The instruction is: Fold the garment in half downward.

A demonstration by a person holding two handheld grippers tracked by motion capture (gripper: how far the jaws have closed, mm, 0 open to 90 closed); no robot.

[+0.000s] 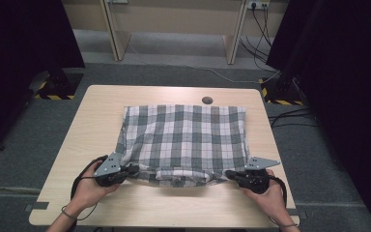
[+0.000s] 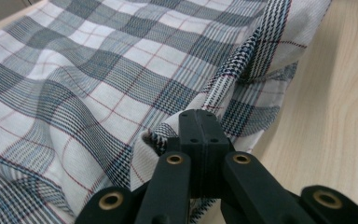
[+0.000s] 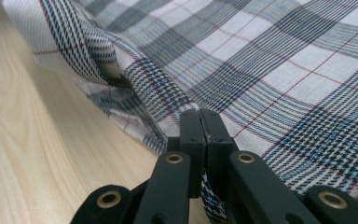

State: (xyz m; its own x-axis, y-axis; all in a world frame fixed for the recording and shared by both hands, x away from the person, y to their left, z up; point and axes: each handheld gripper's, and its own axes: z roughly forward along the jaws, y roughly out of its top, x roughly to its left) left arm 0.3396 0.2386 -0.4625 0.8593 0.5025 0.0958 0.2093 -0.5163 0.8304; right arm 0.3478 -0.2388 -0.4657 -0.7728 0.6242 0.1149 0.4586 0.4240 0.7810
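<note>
Both hands' tools, left tool (image 1: 131, 170) and right tool (image 1: 230, 174), clench a plaid cloth (image 1: 183, 140) on a pale wood tabletop (image 1: 82, 125); grey carpet (image 1: 24, 145) surrounds it.

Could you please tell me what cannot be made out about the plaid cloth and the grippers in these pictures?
- Plaid cloth: what kind of garment it is, folded in the high view.
- Left gripper, right gripper: the pinched fabric, hidden by closed jaws.
- Table: the surface under the cloth.

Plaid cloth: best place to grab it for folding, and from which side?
Grip the plaid cloth at its two near corners, coming in low from the person's side: that edge is bunched and lifted off the table. The left gripper and right gripper pinch there.
</note>
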